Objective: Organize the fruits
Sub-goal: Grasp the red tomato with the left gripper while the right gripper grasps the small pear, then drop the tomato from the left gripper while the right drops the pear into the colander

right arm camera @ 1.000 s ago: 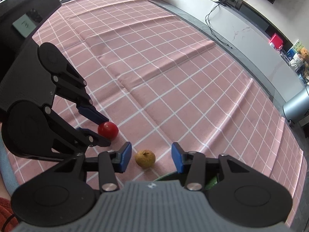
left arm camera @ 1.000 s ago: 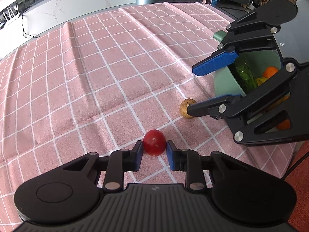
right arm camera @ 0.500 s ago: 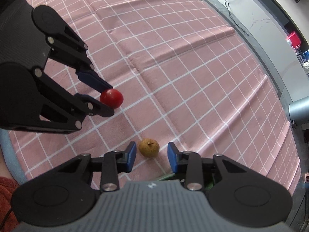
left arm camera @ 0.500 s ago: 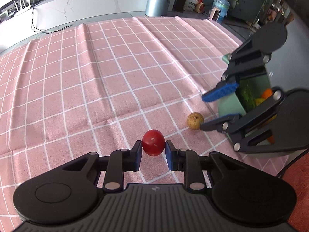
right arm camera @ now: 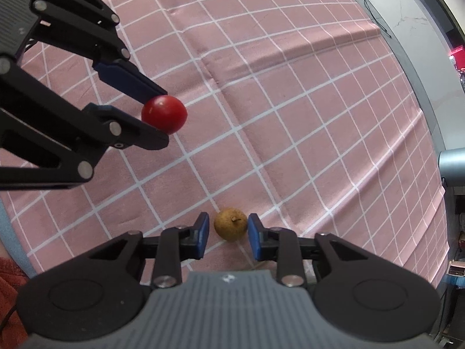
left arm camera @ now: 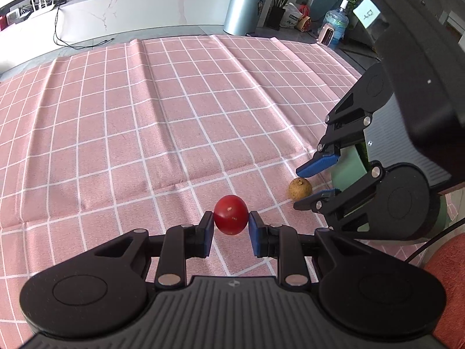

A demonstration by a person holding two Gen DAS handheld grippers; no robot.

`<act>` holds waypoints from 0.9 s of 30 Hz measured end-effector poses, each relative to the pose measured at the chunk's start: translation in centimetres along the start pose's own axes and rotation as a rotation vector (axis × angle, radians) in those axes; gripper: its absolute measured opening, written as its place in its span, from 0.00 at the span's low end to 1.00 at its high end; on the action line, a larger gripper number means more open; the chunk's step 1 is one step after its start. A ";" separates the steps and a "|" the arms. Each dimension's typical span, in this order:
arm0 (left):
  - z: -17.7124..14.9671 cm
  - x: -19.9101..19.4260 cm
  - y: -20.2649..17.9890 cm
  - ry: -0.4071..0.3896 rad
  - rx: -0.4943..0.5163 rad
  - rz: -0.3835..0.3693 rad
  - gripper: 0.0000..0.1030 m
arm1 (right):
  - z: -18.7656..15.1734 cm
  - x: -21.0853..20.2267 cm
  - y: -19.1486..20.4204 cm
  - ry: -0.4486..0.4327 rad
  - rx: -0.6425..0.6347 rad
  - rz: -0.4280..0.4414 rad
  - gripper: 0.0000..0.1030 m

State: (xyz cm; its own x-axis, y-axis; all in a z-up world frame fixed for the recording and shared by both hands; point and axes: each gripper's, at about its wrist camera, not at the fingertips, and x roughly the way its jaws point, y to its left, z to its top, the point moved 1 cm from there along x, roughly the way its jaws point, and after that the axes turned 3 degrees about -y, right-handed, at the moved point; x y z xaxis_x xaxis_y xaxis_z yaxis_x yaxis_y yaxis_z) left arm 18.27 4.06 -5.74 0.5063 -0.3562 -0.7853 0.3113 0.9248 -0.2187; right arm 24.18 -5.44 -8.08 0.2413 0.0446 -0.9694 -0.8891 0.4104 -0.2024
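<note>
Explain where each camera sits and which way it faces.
Left wrist: on the left gripper, facing forward across the checked cloth; its fingers hold the tomato; the right gripper shows too.
Right wrist: on the right gripper, facing down on the brown fruit between its fingers.
Shared: both fruits, cloth, each other's gripper.

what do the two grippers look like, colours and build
Both match: the left gripper and right gripper have black linkage arms with silver pivot pins, round black side housings, a ribbed grey body with a small logo, and blue pads on the fingertips. A thin black cable trails by the right one.
</note>
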 end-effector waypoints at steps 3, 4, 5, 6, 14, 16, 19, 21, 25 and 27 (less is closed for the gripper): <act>0.0 0.0 0.2 -0.001 -0.007 -0.001 0.27 | 0.1 0.4 -0.1 0.011 0.010 -0.018 0.21; 0.0 -0.1 0.2 -0.002 -0.008 -0.002 0.27 | 0.1 0.4 -0.1 0.013 0.010 -0.020 0.21; 0.0 -0.1 0.2 -0.003 -0.008 -0.003 0.27 | 0.0 0.4 -0.1 0.012 0.012 -0.020 0.21; 0.0 -0.1 0.2 -0.003 -0.007 -0.004 0.27 | 0.0 0.4 -0.1 0.011 0.012 -0.022 0.20; -0.3 -0.5 0.1 -0.007 -0.004 0.000 0.27 | 0.3 -0.8 0.7 -0.035 0.034 -0.043 0.20; -0.5 -0.9 0.0 -0.009 -0.008 0.003 0.27 | 0.2 -2.1 1.3 -0.076 0.051 -0.038 0.20; -0.8 -1.6 -0.1 -0.015 -0.013 0.011 0.27 | -0.2 -4.1 2.3 -0.140 0.087 -0.034 0.20; -1.0 -2.1 -0.3 -0.024 -0.016 0.011 0.27 | -0.7 -5.4 3.2 -0.189 0.119 -0.033 0.20; -1.3 -3.3 -1.3 -0.048 -0.013 0.005 0.27 | -2.3 -7.8 4.5 -0.295 0.235 -0.021 0.20; -1.4 -3.9 -1.9 -0.058 -0.002 0.006 0.27 | -3.5 -8.8 4.9 -0.346 0.302 -0.029 0.20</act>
State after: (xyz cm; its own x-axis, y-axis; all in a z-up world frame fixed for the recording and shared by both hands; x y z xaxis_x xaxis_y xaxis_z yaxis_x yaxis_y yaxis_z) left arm 14.59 3.90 -3.07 0.5544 -0.3575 -0.7516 0.3060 0.9273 -0.2154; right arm 16.31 -7.00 -1.04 0.4258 0.3099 -0.8501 -0.7396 0.6605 -0.1297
